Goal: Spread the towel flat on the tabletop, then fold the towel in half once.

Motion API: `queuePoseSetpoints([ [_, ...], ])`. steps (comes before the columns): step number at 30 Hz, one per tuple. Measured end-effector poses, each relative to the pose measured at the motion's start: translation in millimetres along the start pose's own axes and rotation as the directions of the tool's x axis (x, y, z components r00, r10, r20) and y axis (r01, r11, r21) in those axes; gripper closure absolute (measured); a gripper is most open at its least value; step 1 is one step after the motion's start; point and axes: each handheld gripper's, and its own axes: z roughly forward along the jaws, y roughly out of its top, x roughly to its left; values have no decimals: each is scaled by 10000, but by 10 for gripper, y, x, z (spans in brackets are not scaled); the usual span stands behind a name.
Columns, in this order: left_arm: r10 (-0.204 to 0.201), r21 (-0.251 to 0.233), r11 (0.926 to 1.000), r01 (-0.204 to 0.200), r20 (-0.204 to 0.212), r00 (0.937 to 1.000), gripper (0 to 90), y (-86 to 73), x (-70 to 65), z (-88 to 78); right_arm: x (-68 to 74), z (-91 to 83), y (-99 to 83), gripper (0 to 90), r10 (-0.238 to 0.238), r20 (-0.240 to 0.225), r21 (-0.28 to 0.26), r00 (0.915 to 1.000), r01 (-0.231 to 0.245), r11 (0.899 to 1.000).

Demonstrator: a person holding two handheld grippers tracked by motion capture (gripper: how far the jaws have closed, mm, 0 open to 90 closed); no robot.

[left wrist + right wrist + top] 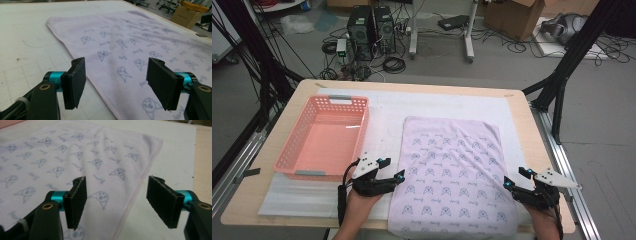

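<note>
A pale lilac towel (452, 170) printed with small blue cartoon faces lies spread flat on the white mat (387, 112). My left gripper (393, 168) hovers at the towel's left hem near the front of the table. Its jaws stand open, and the hem of the towel (130, 42) runs on the mat below them in the left gripper view, with my left gripper (117, 82) holding nothing. My right gripper (516, 177) is at the towel's right hem near the front, also open. The right gripper view has the towel (75, 157) and its stitched edge under the gap of my right gripper (117, 202).
A pink plastic basket (363, 131) stands empty on the mat to the left of the towel, just beyond my left gripper. The wooden table (262, 190) ends close in front of both hands. Computers, cables and a cardboard box (512, 17) sit on the floor behind.
</note>
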Motion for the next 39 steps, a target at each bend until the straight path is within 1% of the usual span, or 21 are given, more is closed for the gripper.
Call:
queuePoseSetpoints([
  [1,-62,-6,10000,62,8,10000,316,9,12,9,-16,17,6,275,-17,-9,-37,10000,17,10000],
  [3,-7,-104,9999,6,-179,9998,287,21,28,25,-36,47,16,259,-105,-45,-119,9999,104,9999],
  [5,-30,-81,10000,29,-172,9998,269,24,48,30,-44,79,24,246,-116,-132,-97,9998,115,9999],
  [6,-49,-97,9999,47,-245,9997,257,21,53,27,-45,90,27,245,-131,-164,-89,9998,130,9999],
  [11,-11,-327,9995,6,-151,9999,244,16,62,0,-28,117,48,225,-247,-200,-150,9995,244,9996],
  [13,45,-396,9992,-46,-22,10000,244,13,61,-8,-23,106,54,218,-238,-214,-250,9995,233,9994],
  [15,82,-460,9989,-80,52,10000,244,5,59,-12,-18,95,56,210,-109,-213,-242,9997,104,9997],
  [22,154,-499,9987,-142,221,9996,245,1,47,15,-39,103,64,206,-154,-142,-334,9998,149,9993],
  [28,190,-525,9985,-180,195,9996,245,-2,34,5,-12,126,66,206,-320,-172,-164,9993,318,9994],
  [31,246,-523,9984,-236,191,9995,245,-4,37,12,-5,126,75,206,-379,-183,-220,9991,374,9991],
  [32,203,-506,9985,-195,166,9997,245,-5,37,15,-2,123,77,206,-349,-182,-203,9992,346,9992],
  [34,236,-482,9986,-226,213,9995,245,-4,42,23,-8,119,80,206,-338,-161,-226,9993,334,9992],
  [39,233,-504,9985,-224,179,9996,245,-2,39,22,-11,135,71,206,-294,-157,-161,9994,292,9994],
])
